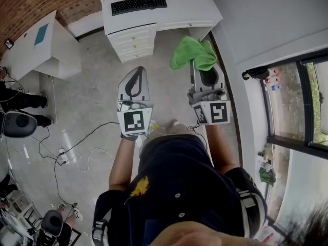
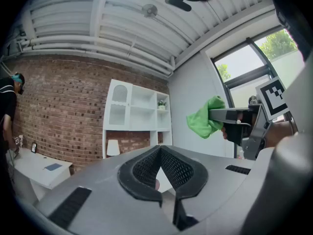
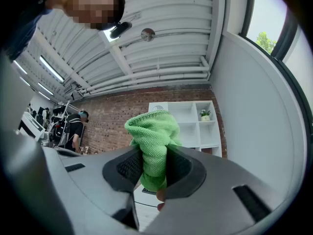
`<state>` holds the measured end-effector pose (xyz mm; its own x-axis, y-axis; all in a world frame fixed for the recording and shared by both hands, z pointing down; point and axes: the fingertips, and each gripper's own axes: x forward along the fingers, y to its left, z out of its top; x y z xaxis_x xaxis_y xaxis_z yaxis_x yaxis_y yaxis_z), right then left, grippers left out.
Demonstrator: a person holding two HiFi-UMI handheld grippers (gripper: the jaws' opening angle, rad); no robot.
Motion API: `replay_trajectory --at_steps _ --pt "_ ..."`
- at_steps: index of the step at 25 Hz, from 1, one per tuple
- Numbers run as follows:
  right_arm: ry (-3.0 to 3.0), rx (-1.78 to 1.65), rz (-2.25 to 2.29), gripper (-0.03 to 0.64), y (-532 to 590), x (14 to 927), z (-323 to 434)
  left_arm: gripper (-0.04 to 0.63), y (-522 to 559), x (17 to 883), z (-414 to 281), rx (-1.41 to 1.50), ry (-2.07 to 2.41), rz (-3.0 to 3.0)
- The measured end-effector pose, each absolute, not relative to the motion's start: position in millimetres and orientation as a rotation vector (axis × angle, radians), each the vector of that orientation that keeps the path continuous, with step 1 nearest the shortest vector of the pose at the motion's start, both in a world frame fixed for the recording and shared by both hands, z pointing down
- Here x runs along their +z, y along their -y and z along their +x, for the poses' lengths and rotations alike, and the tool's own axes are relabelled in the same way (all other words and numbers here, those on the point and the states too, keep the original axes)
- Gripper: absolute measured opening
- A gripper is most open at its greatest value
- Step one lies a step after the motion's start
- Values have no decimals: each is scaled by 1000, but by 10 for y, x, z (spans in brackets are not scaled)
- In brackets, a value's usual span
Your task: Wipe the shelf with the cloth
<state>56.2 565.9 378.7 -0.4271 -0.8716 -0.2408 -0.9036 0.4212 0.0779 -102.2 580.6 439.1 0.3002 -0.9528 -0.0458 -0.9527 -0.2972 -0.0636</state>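
Note:
A green cloth [image 1: 192, 53] is bunched between the jaws of my right gripper [image 1: 201, 63], which is shut on it; in the right gripper view the cloth [image 3: 152, 131] bulges above the black pads [image 3: 128, 166]. My left gripper [image 1: 135, 77] is held level beside it, shut with nothing in it, its pad tips meeting in the left gripper view [image 2: 160, 150]. The white shelf unit [image 2: 139, 114] hangs on the brick wall straight ahead, some way off, and shows behind the cloth as the shelf unit [image 3: 195, 124]. From the left gripper I also see the cloth [image 2: 205, 117] to the right.
A white desk [image 1: 177, 12] with drawers [image 1: 132, 41] and a black keyboard [image 1: 139, 4] stands ahead below the shelf. A low white table [image 1: 38, 42] is at left, cables [image 1: 66, 150] trail on the floor, people stand at far left [image 1: 15, 100], windows [image 1: 297, 106] line the right.

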Motion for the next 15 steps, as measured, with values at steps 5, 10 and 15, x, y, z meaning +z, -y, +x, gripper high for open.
replay_trajectory --at_steps 5,10,15 --pt "-2507 304 -1570 100 -5667 3768 601 18 -5824 4466 -1017 -94 -1796 -2463" --pt "-2501 305 -1557 100 -5666 3734 617 18 -5811 4433 -987 -96 -1774 -2465" --pt "-2512 315 -1535 101 -5651 3726 644 18 -5725 4419 -888 -44 -1765 -2486"
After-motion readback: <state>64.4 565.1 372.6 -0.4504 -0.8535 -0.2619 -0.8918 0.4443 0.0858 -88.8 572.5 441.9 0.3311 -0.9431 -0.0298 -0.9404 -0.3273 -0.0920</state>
